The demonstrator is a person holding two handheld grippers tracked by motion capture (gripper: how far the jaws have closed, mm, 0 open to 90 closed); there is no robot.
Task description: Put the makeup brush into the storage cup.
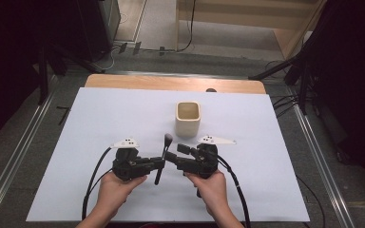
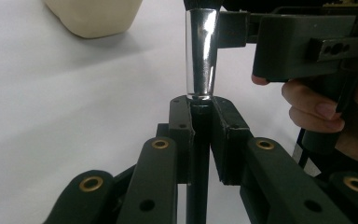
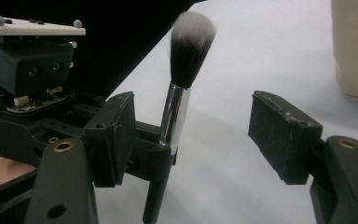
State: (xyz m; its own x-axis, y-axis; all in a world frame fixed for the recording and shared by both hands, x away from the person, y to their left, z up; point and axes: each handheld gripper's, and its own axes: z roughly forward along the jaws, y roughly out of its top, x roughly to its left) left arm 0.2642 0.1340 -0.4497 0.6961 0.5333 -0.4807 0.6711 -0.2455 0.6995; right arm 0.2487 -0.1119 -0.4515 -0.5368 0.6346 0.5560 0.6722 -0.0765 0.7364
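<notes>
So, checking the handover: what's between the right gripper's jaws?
In the right gripper view, the makeup brush stands between the right gripper's open jaws, clamped below by the left gripper.

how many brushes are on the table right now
1. The brush stands upright, clamped in the left gripper, in front of the cup. The cup's inside is not fully visible.

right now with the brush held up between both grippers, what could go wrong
The left hand-held gripper clamps the brush low on its thin handle, so it may tilt or slip. The right hand-held gripper stands open around the ferrule; closing off-centre could knock it. The cup has a small mouth, easy to miss.
</notes>
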